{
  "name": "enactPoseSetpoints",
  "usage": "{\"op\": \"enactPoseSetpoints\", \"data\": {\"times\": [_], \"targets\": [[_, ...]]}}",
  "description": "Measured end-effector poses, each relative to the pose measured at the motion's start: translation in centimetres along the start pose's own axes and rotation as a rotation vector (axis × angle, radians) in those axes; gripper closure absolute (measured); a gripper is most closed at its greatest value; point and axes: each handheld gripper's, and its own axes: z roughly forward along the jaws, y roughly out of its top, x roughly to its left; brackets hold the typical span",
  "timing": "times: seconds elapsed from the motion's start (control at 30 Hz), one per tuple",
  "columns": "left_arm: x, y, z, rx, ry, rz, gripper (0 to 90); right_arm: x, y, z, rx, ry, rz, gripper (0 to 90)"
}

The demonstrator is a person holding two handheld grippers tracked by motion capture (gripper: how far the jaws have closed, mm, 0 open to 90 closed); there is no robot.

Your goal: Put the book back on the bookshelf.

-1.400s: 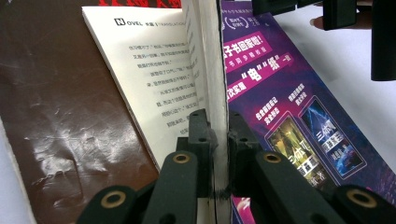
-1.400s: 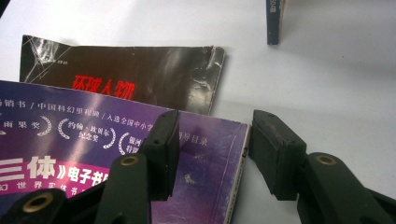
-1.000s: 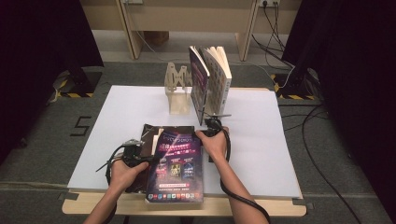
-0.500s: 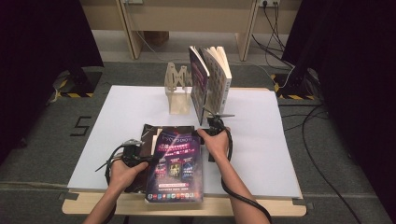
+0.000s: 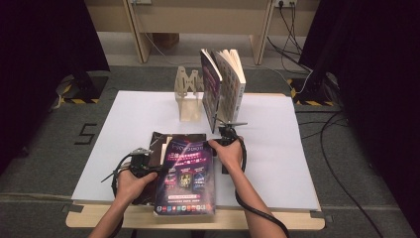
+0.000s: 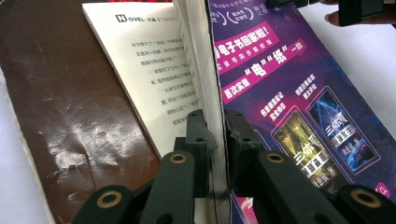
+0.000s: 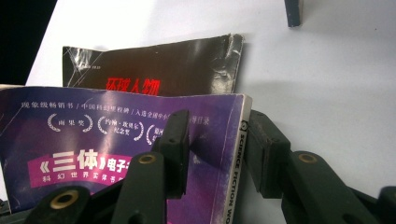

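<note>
A purple paperback (image 5: 188, 183) lies flat at the table's front, on top of a dark brown book (image 5: 157, 141). My left gripper (image 5: 156, 171) is at its left edge. In the left gripper view, that gripper (image 6: 217, 135) is shut on the purple book's cover (image 6: 289, 93) and its page block, with one white page (image 6: 154, 70) fanned out. My right gripper (image 5: 219, 144) is at the far right corner. Its jaws (image 7: 218, 140) have just been closing and straddle the purple book's (image 7: 93, 140) spine corner, one finger (image 7: 175, 135) over the cover. No firm squeeze shows.
Two books (image 5: 223, 84) stand upright at the back of the white table (image 5: 277, 163), leaning beside a wooden rack (image 5: 188, 96). The dark book (image 7: 177, 70) sticks out behind the purple one. Cables trail from both hands to the front edge.
</note>
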Motion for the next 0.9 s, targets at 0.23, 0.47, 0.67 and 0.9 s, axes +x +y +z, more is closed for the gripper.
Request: {"op": "enactPoseSetpoints", "data": {"times": [0.23, 0.47, 0.67, 0.9], "targets": [[0.0, 0.0, 0.0, 0.001, 0.0, 0.001, 80.3, -0.1, 0.0, 0.1, 0.018, 0.003, 0.012, 63.6], [0.1, 0.0, -0.1, 0.004, 0.003, 0.0, 78.4, 0.0, 0.3, -0.5, 0.016, 0.028, 0.007, 73.0], [0.6, 0.1, -0.4, 0.001, -0.014, -0.014, 74.5, 0.5, 0.8, -1.2, 0.016, 0.082, 0.002, 80.5], [1.4, 0.2, -1.2, -0.043, 0.05, -0.003, 63.5, 0.6, 0.9, -1.8, 0.003, 0.125, 0.02, 82.3]]}}
